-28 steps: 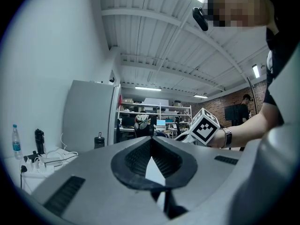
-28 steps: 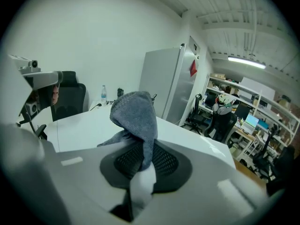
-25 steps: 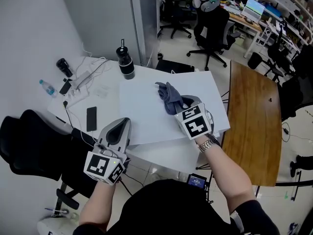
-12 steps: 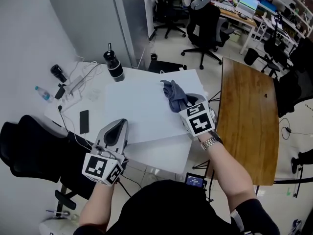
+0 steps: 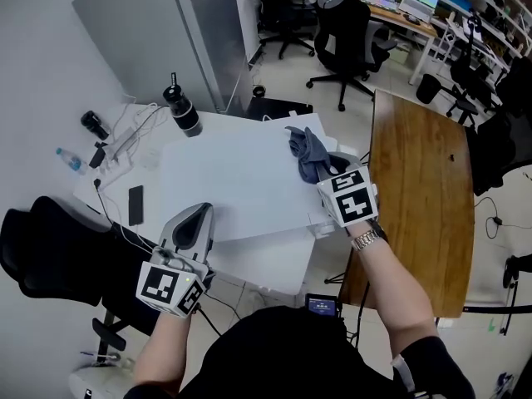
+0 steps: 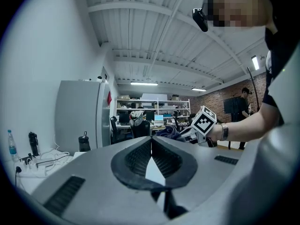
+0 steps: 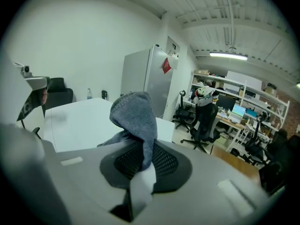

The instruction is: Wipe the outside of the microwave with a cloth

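Rightward goes the cloth (image 5: 309, 152): a second ago it lay nearer the middle of the microwave (image 5: 233, 185) top, and now it sits bunched at the top's far right corner, about 2 o'clock from the centre. The right gripper (image 5: 327, 167) has gone with it. Its jaws are pinched tight on a fold of the grey cloth (image 7: 136, 116), which stands up in a hump above the right gripper (image 7: 143, 161), with the white microwave (image 7: 79, 121) spreading out behind at 10 o'clock.

The left gripper (image 5: 198, 214) has kept its place at the near left edge of the top, around 7 o'clock. Its jaws are pressed together at the tips with nothing between them, as the left gripper (image 6: 151, 146) view shows. From there the cloth (image 6: 166, 131) is small and far off at 1 o'clock, just beside the other hand's marker cube.

Round about, a black bottle (image 5: 182, 113) stands on the desk (image 5: 274, 264) just off the microwave's far left corner, at 11 o'clock. Past it at 10 o'clock lies a tangle of white cables (image 5: 133, 135), then a water bottle (image 5: 68, 158) on its side near the desk's edge. A dark phone (image 5: 135, 204) lies flat at 9 o'clock, between the microwave and a black chair (image 5: 50, 248). A grey fridge (image 5: 150, 32) rises behind the bottle at 12 o'clock. A wooden table (image 5: 416, 189) runs close along the right at 3 o'clock, just beside the right wrist, and office chairs (image 5: 349, 40) stand beyond it toward 1 o'clock.
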Action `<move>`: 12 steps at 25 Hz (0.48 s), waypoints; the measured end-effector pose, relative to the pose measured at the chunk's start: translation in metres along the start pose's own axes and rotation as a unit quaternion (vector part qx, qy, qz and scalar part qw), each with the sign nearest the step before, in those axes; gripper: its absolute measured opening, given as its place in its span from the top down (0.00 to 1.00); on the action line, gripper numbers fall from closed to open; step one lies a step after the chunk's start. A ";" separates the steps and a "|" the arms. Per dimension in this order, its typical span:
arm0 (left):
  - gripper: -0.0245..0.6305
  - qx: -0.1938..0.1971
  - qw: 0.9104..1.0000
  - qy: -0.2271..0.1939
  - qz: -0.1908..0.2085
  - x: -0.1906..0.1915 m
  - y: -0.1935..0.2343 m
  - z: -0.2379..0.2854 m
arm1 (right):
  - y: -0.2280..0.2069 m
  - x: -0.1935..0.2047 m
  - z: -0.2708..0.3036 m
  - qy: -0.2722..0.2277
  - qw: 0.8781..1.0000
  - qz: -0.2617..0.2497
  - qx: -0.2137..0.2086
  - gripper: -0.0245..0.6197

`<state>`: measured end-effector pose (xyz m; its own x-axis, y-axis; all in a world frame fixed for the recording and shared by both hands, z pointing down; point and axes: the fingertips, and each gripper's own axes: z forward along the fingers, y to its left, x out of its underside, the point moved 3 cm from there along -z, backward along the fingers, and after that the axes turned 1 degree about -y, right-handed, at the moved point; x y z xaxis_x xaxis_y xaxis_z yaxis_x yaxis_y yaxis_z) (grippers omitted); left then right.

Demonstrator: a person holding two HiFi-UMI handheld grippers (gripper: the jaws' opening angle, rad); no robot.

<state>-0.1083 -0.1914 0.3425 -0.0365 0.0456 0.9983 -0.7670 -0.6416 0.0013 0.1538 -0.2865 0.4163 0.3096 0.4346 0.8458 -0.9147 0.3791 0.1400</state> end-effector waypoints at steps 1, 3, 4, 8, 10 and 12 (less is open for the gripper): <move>0.95 -0.001 1.000 0.003 0.001 0.001 -0.001 0.002 | -0.005 0.002 -0.001 0.001 1.000 0.002 0.002 0.89; 0.95 -0.001 1.000 0.008 0.002 0.003 -0.005 0.006 | -0.017 0.007 -0.003 0.003 1.000 0.010 0.007 0.89; 0.95 -0.001 1.000 0.011 0.003 0.003 -0.007 0.008 | -0.023 0.010 -0.005 0.003 1.000 0.014 0.009 0.89; 0.95 0.002 1.000 0.016 0.007 0.002 -0.019 0.018 | -0.045 0.019 -0.009 -0.004 0.999 0.029 0.014 0.89; 0.95 0.004 1.000 0.018 0.010 0.001 -0.025 0.022 | -0.053 0.023 -0.010 -0.006 0.999 0.036 0.015 0.89; 0.95 0.005 1.000 0.021 0.013 0.000 -0.030 0.026 | -0.060 0.029 -0.010 -0.007 0.999 0.043 0.014 0.89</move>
<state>-0.0682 -0.1921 0.3438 -0.0822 0.0605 0.9948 -0.7592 -0.6504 -0.0232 0.2201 -0.2890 0.4271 0.2266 0.4527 0.8624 -0.9447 0.3175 0.0815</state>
